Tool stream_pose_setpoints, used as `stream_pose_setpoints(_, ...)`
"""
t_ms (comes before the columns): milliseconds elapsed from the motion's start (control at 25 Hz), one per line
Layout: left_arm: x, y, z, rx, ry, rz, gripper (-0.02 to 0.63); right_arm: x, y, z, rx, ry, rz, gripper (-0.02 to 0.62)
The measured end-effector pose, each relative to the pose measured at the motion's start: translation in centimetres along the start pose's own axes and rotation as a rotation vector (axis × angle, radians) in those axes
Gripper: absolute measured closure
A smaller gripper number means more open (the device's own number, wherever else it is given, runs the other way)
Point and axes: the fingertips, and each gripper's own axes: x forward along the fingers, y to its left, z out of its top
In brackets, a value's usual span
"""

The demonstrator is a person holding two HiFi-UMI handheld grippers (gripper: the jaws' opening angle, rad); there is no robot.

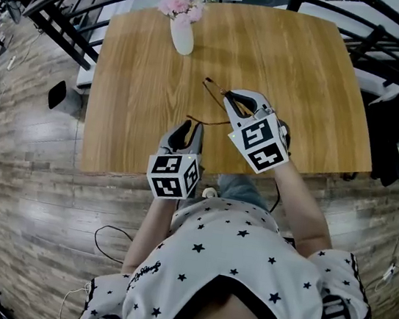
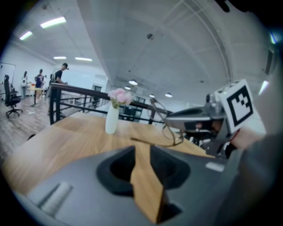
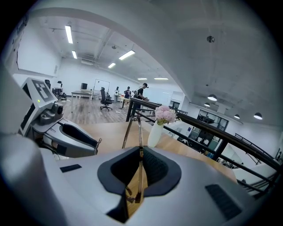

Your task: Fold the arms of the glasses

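Thin-framed glasses (image 1: 215, 90) are held just above the wooden table (image 1: 301, 74), near its front edge. My right gripper (image 1: 236, 98) is shut on their frame; in the right gripper view the thin metal rim (image 3: 139, 132) runs up between the closed jaws (image 3: 140, 154). One arm of the glasses (image 2: 150, 142) sticks out toward my left gripper (image 1: 187, 126). The left gripper (image 2: 142, 152) is open with only bare wood showing in its gap. It sits just short of that arm's tip. From the left gripper view, the right gripper (image 2: 194, 115) holds the glasses' lens part (image 2: 170, 128) up.
A white vase with pink flowers (image 1: 182, 33) stands at the table's far left, also seen as the vase (image 2: 111, 118) and the vase (image 3: 155, 131) from the grippers. Black railings (image 1: 65, 16) run behind the table. A person's body is at the front edge.
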Motion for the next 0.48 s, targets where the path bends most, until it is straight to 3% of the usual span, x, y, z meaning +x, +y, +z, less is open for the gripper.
stream_pose_setpoints(480,0.0,-0.6,0.7,-0.010,-0.019,-0.023,0.503,0.3,2.1,-0.8,0.004,0.023,0.038,0.571)
